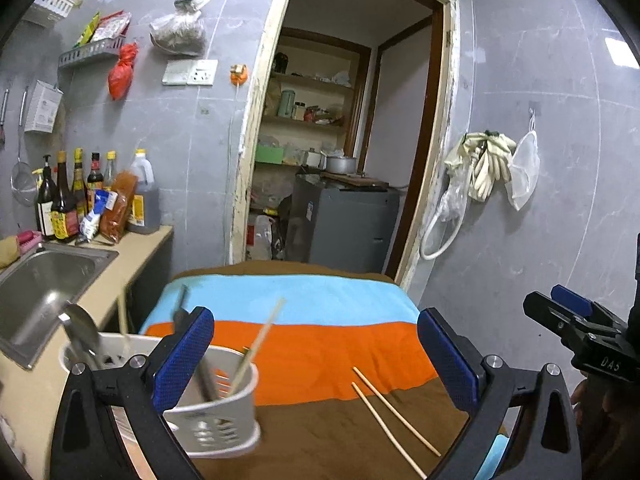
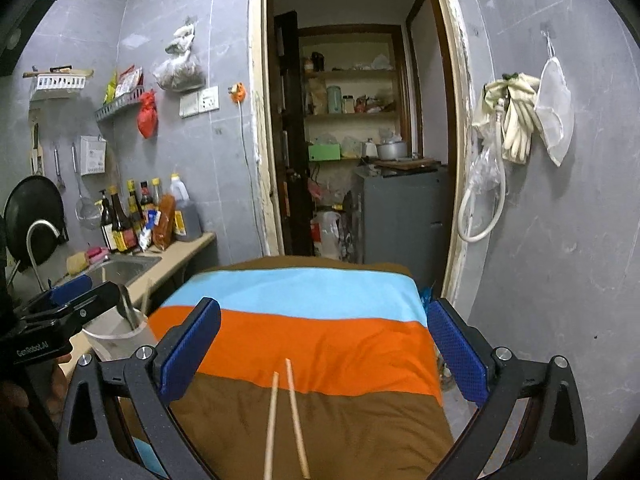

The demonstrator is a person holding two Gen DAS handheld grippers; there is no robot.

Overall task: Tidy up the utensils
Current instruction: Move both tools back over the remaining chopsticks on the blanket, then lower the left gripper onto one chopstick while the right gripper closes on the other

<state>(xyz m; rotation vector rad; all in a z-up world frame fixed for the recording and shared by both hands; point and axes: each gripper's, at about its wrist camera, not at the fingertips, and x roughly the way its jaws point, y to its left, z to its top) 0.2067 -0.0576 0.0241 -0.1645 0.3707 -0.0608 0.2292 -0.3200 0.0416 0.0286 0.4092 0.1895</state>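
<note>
A white slotted utensil holder [image 1: 218, 412] stands at the left of the striped cloth [image 1: 320, 344]. It holds a metal spoon [image 1: 80, 332], a dark-handled utensil and chopsticks [image 1: 256, 348]. Two loose chopsticks [image 1: 392, 412] lie on the brown stripe; they also show in the right wrist view [image 2: 286, 420]. My left gripper [image 1: 316, 360] is open and empty, its left finger in front of the holder. My right gripper [image 2: 324, 356] is open and empty, just behind the loose chopsticks. The holder shows at the left in the right wrist view [image 2: 116, 332].
A steel sink [image 1: 44, 288] sits in the beige counter left of the table. Sauce bottles [image 1: 80, 196] stand against the wall behind it. An open doorway [image 1: 340, 140] leads to a pantry with a grey cabinet [image 1: 344, 224]. Gloves and a hose [image 1: 480, 168] hang on the right wall.
</note>
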